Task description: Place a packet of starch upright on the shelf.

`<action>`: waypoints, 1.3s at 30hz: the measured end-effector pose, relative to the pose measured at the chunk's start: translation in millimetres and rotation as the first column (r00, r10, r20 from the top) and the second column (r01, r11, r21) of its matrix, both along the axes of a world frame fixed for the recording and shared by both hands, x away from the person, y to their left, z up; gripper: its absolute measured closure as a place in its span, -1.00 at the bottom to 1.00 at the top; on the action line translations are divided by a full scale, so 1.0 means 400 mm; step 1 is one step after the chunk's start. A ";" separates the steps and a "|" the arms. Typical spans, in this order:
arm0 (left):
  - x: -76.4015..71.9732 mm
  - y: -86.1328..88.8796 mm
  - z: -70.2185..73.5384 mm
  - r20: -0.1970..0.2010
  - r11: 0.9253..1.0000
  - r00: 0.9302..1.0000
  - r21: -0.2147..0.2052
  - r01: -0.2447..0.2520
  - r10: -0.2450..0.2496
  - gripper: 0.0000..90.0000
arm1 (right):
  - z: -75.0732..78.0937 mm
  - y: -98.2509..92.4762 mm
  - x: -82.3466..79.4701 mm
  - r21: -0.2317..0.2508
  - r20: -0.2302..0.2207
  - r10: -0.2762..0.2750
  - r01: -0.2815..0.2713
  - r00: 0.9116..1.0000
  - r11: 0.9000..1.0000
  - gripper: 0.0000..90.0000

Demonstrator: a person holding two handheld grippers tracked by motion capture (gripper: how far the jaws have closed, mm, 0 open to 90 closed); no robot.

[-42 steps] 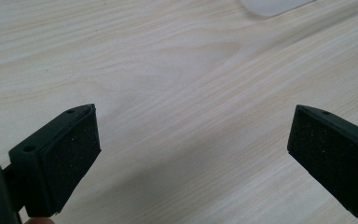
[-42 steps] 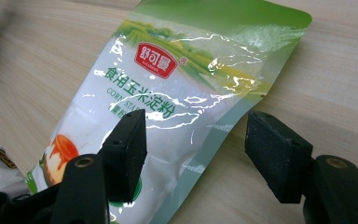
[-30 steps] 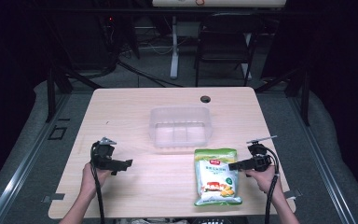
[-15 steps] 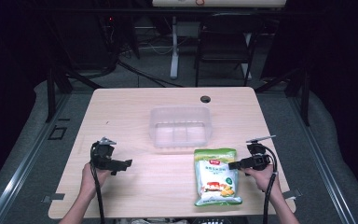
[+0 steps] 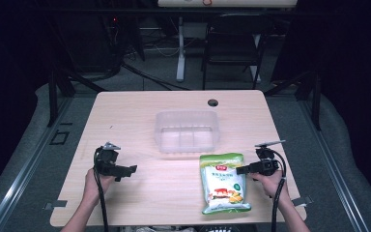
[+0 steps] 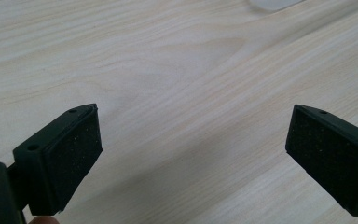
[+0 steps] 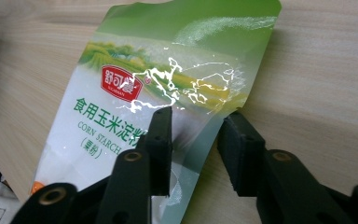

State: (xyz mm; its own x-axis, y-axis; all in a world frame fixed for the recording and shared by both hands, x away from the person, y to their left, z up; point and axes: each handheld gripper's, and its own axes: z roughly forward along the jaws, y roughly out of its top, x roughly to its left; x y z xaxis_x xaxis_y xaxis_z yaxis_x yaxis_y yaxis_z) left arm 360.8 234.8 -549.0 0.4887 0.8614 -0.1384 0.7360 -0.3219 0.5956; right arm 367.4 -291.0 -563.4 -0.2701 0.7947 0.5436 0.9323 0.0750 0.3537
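Note:
A green and white bag of corn starch (image 5: 222, 186) (image 7: 168, 70) lies flat on the table's front right. My right gripper (image 5: 239, 170) (image 7: 196, 123) reaches in from the right at the bag's right edge. Its jaws have just been closing. That edge runs between them, one jaw lying over the bag's face and the other beside the edge. A gap still shows between the pads. At the front left my left gripper (image 5: 131, 168) (image 6: 193, 135) hovers just over bare wood, jaws wide open with nothing between them.
A clear plastic container (image 5: 187, 115) (image 6: 272, 3) stands at the middle of the wooden table (image 5: 125, 116), just beyond the bag. A cable hole (image 5: 213, 102) sits near the far edge. A dark chair (image 5: 234, 43) and cables stand beyond the table.
My right gripper has edged slightly left onto the bag's right edge. The left hand, the bag and the container lie as before.

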 end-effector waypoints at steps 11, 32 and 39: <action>0.000 0.000 0.001 0.009 1.000 1.000 0.003 0.006 -0.006 -0.91 | 0.016 0.007 -0.011 0.014 0.051 0.031 -0.032 0.998 0.999 1.00; -0.002 0.010 0.002 0.013 1.000 1.000 0.006 -0.002 0.002 -0.97 | 0.127 0.009 -0.058 0.059 0.211 0.059 -0.073 0.976 0.996 1.00; 0.000 0.000 0.004 0.020 0.999 0.999 0.011 0.030 -0.030 -0.99 | 0.160 0.012 -0.084 0.094 0.249 0.063 -0.089 0.966 0.992 1.00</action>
State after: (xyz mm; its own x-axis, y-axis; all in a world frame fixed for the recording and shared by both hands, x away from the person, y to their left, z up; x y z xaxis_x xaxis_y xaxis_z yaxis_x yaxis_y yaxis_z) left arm 360.9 234.7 -547.4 0.5167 0.8478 -0.1193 0.7141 -0.3499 0.6064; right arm 333.9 -286.2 -499.4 -0.4627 0.7097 0.5312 0.8092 0.0934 0.5800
